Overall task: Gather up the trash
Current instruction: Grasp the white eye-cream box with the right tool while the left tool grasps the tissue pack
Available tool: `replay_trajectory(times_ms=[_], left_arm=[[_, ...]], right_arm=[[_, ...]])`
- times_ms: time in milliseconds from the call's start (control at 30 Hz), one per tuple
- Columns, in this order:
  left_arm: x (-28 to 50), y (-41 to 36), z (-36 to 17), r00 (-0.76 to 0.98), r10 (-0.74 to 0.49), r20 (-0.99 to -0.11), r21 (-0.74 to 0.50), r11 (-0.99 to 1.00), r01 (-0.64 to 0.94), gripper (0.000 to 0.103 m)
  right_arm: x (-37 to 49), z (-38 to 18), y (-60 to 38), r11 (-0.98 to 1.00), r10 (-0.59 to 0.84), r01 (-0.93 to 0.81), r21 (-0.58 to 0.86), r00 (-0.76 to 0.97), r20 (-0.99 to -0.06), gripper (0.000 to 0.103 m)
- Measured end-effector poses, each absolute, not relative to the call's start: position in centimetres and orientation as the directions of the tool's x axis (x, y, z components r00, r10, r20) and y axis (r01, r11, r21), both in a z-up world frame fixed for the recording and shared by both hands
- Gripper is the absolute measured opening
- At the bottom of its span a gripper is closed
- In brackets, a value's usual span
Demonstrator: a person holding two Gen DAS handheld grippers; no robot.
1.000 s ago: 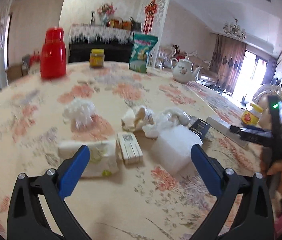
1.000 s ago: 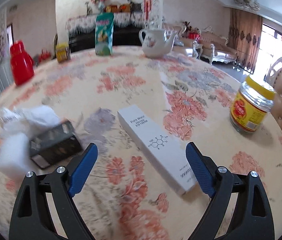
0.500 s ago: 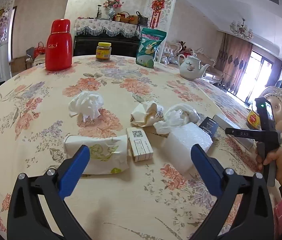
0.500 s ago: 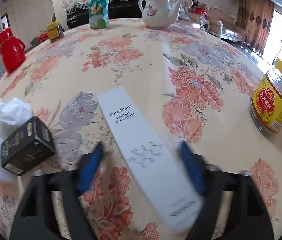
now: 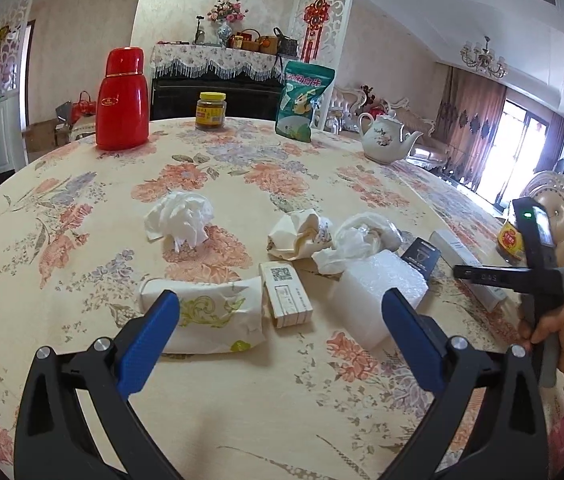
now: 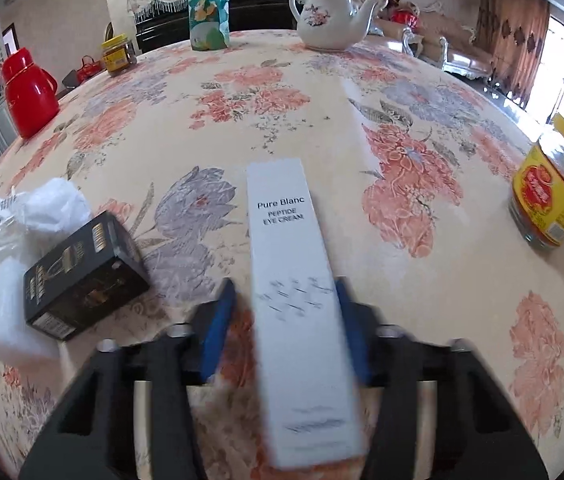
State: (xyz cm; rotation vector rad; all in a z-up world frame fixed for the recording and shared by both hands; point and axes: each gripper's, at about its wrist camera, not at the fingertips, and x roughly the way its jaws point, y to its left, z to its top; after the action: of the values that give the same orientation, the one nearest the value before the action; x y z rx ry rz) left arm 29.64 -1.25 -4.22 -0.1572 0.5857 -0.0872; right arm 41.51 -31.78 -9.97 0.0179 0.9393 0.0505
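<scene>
Floral cloth covered the round bench [image 5: 82, 184] in a bright sitting room, and from the left wrist view the litter lay in a loose cluster: a crumpled tissue [image 5: 181, 216], a flattened paper wrapper [image 5: 218, 312], a small carton [image 5: 285, 298] just beside it, more wadded paper [image 5: 302, 234] and a white foam block [image 5: 378, 292]. The left claw [image 5: 280, 336] hung wide open above that cluster, holding nothing. From the right wrist view, the right claw [image 6: 282, 320] was closing around a long white eye-cream box [image 6: 288, 264] that lay flat on the cloth, its near half between the blue pads; the right pad looked touching or nearly so, the left still apart. A black box [image 6: 82, 268] sat just left of it, a yellow-lidded jar [image 6: 554, 204] well apart to the right. That box looked light, thin-walled and probably empty, so it would likely dent under a hard squeeze; across the narrow sides near the middle seemed the sensible hold.
</scene>
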Motion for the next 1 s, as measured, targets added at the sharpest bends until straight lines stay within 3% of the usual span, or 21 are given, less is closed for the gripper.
replay_trajectory(times_ms=[267, 433, 1000], left_arm=[[30.3, 0.7, -4.4, 0.819, -0.099, -0.565, -0.191, 0.982, -0.013, 0.098], [30.3, 1.5, -4.6, 0.818, -0.090, -0.568, -0.179, 0.984, -0.017, 0.097], [32.6, 1.6, -6.3, 0.755, -0.041, -0.654, -0.126, 0.990, -0.055, 0.094]], right_arm=[[31.8, -4.7, -26.8, 0.974, 0.127, 0.035, 0.222, 0.729, -0.672, 0.035], [28.4, -3.6, -22.9, 0.972, 0.120, 0.028, 0.233, 0.793, -0.597, 0.035], [28.7, -5.2, -25.1, 0.928, 0.191, 0.040, 0.369, 0.802, -0.566, 0.035]])
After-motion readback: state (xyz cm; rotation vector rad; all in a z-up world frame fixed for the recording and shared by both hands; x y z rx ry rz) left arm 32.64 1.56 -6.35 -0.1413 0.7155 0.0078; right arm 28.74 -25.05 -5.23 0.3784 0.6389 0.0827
